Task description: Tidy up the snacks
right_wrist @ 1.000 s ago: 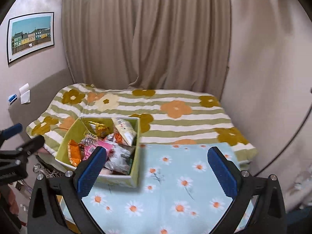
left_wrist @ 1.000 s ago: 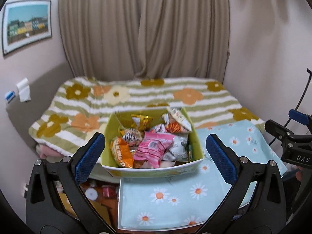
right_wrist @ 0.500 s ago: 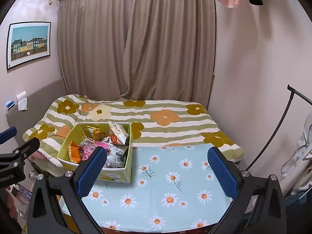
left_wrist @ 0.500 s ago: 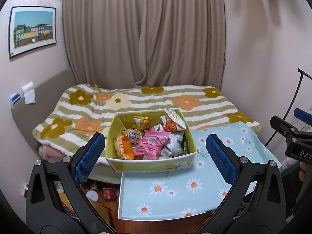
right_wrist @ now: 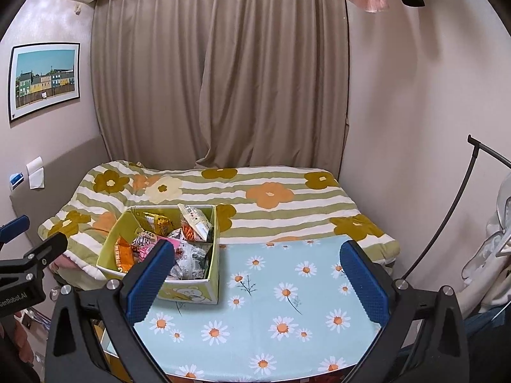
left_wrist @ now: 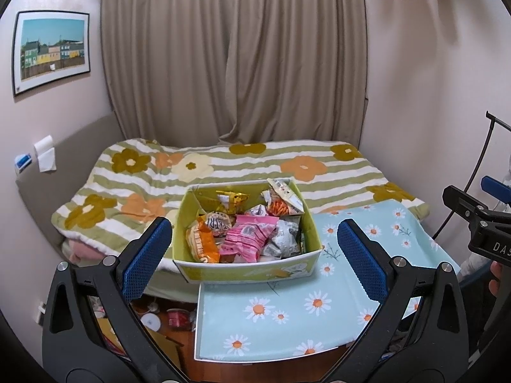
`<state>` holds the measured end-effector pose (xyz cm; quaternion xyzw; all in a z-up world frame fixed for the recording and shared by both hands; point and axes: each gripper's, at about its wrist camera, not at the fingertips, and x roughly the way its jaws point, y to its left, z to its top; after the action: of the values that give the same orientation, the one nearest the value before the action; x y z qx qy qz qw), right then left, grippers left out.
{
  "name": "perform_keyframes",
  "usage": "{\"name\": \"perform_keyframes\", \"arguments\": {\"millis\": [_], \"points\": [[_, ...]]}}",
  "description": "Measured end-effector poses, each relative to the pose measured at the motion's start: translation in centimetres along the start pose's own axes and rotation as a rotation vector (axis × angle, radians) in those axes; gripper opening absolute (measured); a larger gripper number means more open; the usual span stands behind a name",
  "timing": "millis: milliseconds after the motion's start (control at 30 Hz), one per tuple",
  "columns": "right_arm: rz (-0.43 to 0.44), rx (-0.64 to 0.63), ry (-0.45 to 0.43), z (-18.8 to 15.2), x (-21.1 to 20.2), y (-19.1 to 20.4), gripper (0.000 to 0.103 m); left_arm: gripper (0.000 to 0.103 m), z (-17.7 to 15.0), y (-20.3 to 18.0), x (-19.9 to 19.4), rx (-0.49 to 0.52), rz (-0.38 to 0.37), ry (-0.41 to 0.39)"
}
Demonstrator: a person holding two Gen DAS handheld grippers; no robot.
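Note:
A yellow-green box (left_wrist: pixel 246 269) (right_wrist: pixel 191 290) full of snack packets stands at the far left corner of a table with a light-blue daisy cloth (left_wrist: pixel 287 319) (right_wrist: pixel 287 303). A pink packet (left_wrist: pixel 249 239), an orange packet (left_wrist: pixel 201 245), a gold packet (left_wrist: pixel 230 199) and silver packets lie in it. My left gripper (left_wrist: pixel 254 257) is open, held back from the box with its front wall between the fingers in view. My right gripper (right_wrist: pixel 257 276) is open and empty, over the cloth to the right of the box.
A bed with a striped flowered blanket (right_wrist: pixel 255 198) lies behind the table, curtains (right_wrist: pixel 220 79) behind it. Clutter sits on the floor (left_wrist: pixel 166 316) left of the table. A black rack (right_wrist: pixel 453 207) with clothes stands at the right.
Both grippers have pulled back and risen, so the box and table look smaller and farther away. Both stay open; the box has not moved.

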<state>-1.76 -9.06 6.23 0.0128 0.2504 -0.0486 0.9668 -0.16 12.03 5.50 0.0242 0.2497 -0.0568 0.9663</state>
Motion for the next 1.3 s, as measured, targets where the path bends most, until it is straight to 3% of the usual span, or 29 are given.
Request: {"name": "perform_keyframes", "arguments": {"millis": [1300], "points": [[0.022, 0.011, 0.033, -0.1, 0.9, 0.6, 0.103, 0.103, -0.4, 1.1, 1.0, -0.006, 0.029, 0.024]]}}
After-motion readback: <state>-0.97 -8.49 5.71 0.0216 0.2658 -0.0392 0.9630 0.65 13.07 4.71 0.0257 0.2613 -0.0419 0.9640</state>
